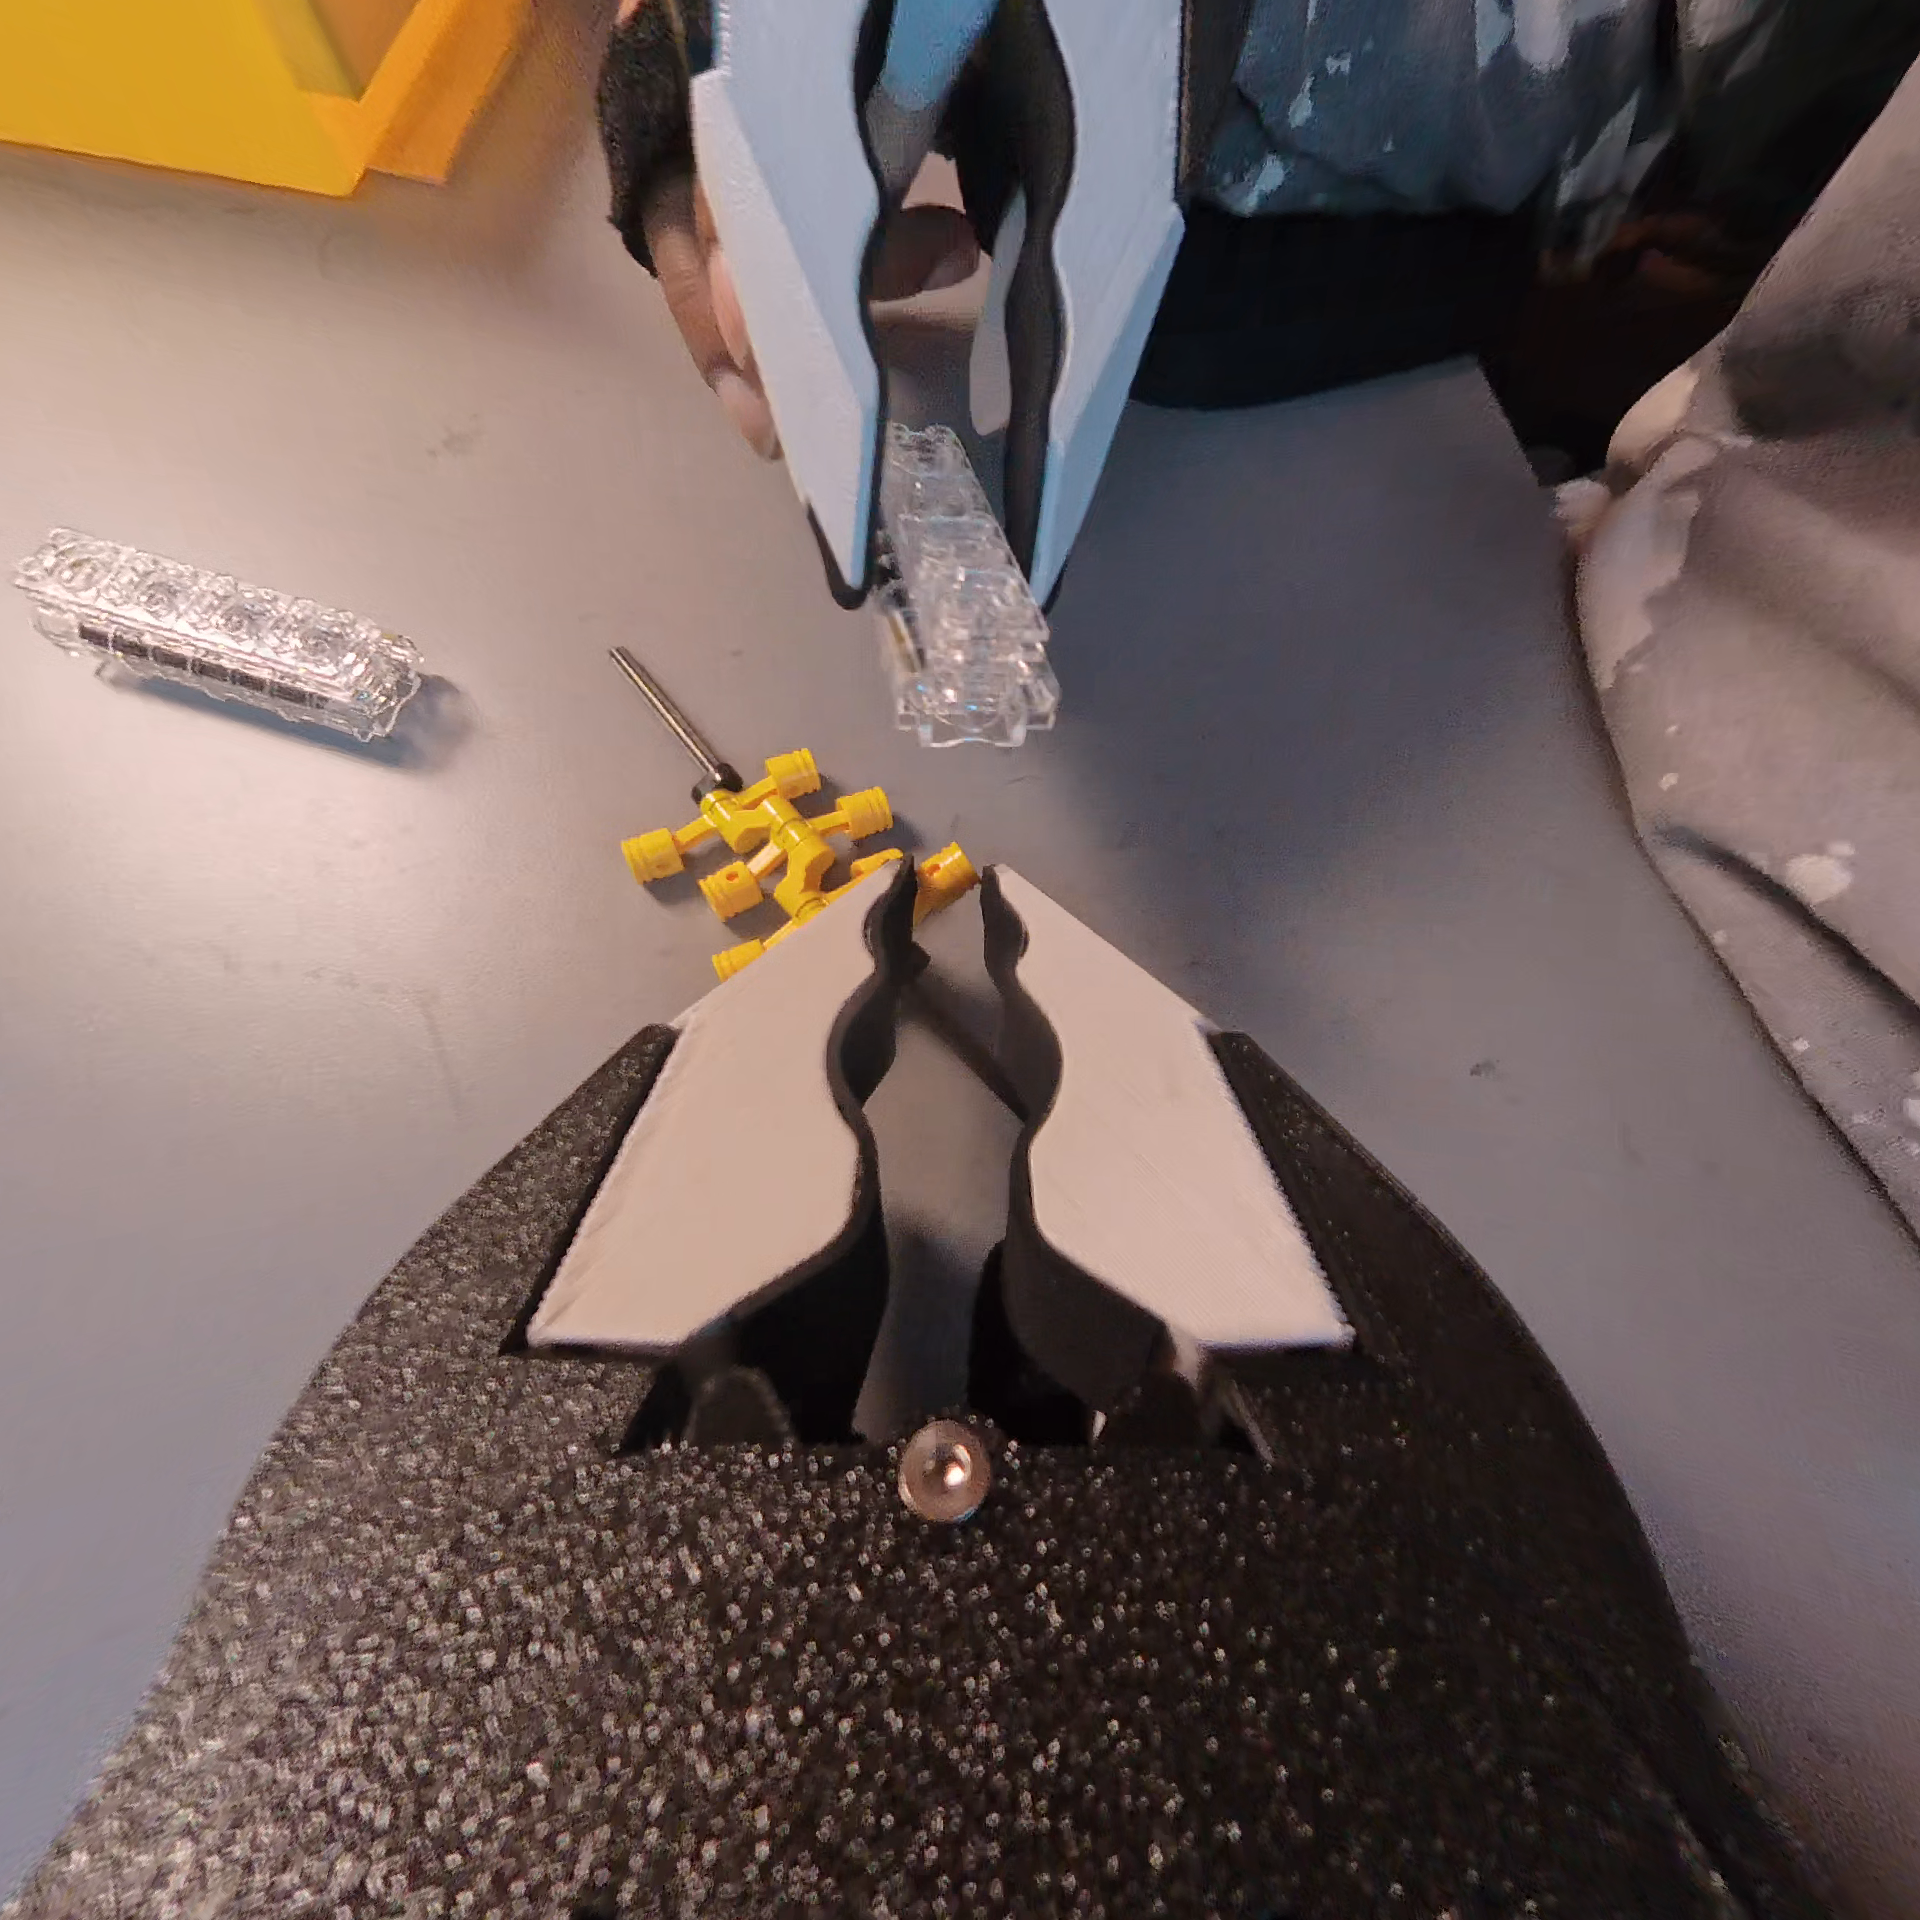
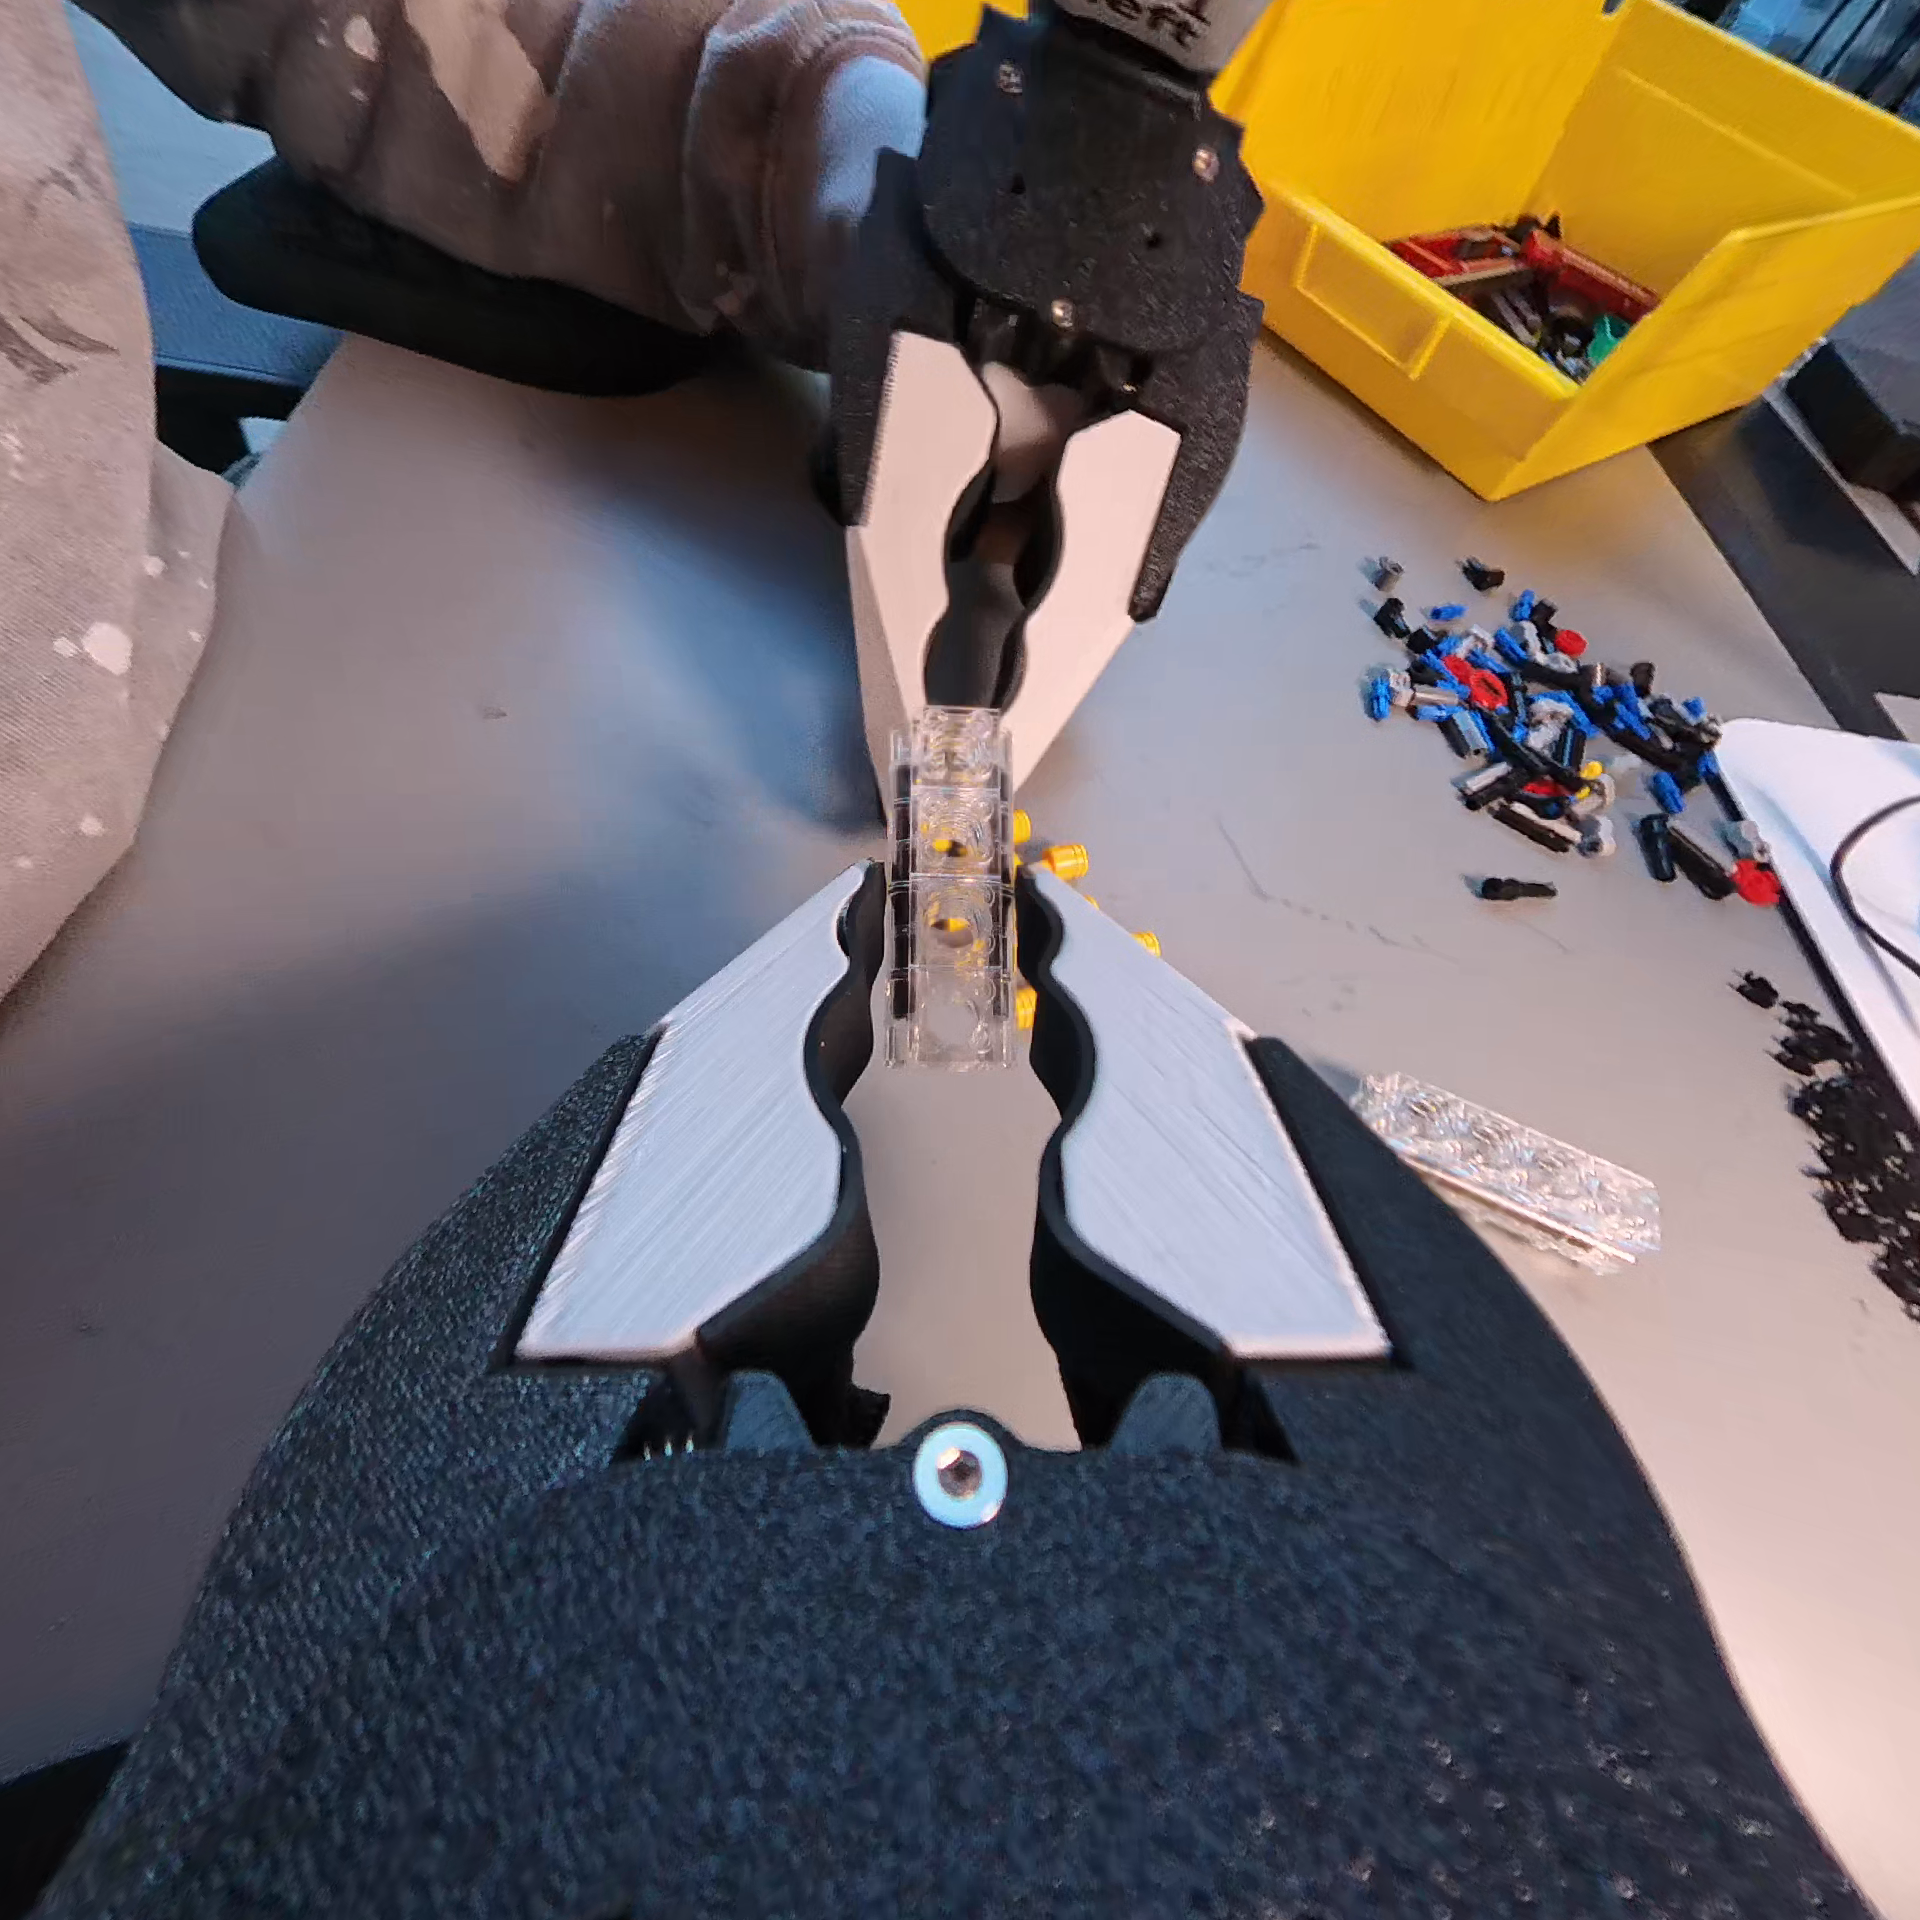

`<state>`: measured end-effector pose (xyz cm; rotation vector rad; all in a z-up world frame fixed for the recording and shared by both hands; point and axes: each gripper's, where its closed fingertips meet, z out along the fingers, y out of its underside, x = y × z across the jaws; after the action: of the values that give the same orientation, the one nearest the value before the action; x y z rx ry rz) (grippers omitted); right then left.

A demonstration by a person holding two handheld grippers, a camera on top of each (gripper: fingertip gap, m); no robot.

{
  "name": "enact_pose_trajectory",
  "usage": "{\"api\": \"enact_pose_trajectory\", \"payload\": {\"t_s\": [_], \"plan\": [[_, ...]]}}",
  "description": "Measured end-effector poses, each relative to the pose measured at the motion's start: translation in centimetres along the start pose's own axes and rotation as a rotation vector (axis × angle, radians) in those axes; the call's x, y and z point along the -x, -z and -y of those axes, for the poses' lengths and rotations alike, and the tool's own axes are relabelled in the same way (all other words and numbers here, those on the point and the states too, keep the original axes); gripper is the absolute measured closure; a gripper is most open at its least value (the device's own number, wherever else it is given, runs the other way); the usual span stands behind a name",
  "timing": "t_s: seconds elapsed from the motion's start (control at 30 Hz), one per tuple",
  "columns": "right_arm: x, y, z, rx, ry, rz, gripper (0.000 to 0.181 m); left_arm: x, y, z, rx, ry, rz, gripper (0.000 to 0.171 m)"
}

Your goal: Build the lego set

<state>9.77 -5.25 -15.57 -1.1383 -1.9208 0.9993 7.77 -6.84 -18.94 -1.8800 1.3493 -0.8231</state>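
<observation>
Right wrist view shows your right claw clamped on a clear block assembly, held above the grey table. It is a stack of transparent studded bricks with round side holes. It is likely light, rigid and slick, so grip its flat side faces, not the ends. Left wrist view shows your left claw, its jaws narrowly parted and holding nothing, hovering over a yellow piston assembly on a dark axle, lying on the table. That piece looks spindly and prone to twisting. A second clear block lies to the left, well apart.
</observation>
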Motion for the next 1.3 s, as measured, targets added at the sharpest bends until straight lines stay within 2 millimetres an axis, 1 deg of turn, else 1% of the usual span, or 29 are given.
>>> {"api": "enact_pose_trajectory", "payload": {"t_s": [0.1,0.2,0.27,0.4,0.47,0.63,0.83,1.03,1.17,1.3], "plan": [[0.6,-0.2,0.4,-0.009,0.047,0.007,0.157,-0.1,0.4,0.9,-0.059,0.081,-0.043,0.16],[0.5,-0.4,0.4,-0.001,0.09,-0.016,0.157,-0.1,0.8,1.5,-0.097,0.149,-0.076,0.16],[0.4,-0.6,0.2,0.011,0.108,-0.029,0.157,0.2,0.8,1.3,-0.088,0.203,-0.08,0.16],[0.1,-1.2,-1.2,0.084,0.128,-0.052,0.157,0.8,0.5,0.7,-0.064,0.282,-0.079,0.16],[-0.2,-1.3,-1.7,0.109,0.124,-0.062,0.157,1.5,0.7,0.5,-0.068,0.336,-0.053,0.165],[-1.0,-1.5,-2.6,0.134,0.094,-0.09,0.157,3.3,1.6,0.1,-0.103,0.461,-0.011,0.168],[-1.5,-1.7,-3.0,0.159,0.086,-0.106,0.157,5.2,3.3,-0.6,-0.104,0.43,0.115,0.166],[-1.8,-1.6,-3.0,0.159,0.083,-0.123,0.156,5.5,4.0,-1.8,-0.003,0.327,0.206,0.159],[-2.2,-1.3,-2.6,0.132,0.074,-0.145,0.156,5.5,4.4,-2.7,0.047,0.267,0.247,0.155],[-2.9,-1.4,-1.4,0.089,0.037,-0.131,0.156,5.9,4.3,-3.7,0.079,0.326,0.28,0.155]]}}
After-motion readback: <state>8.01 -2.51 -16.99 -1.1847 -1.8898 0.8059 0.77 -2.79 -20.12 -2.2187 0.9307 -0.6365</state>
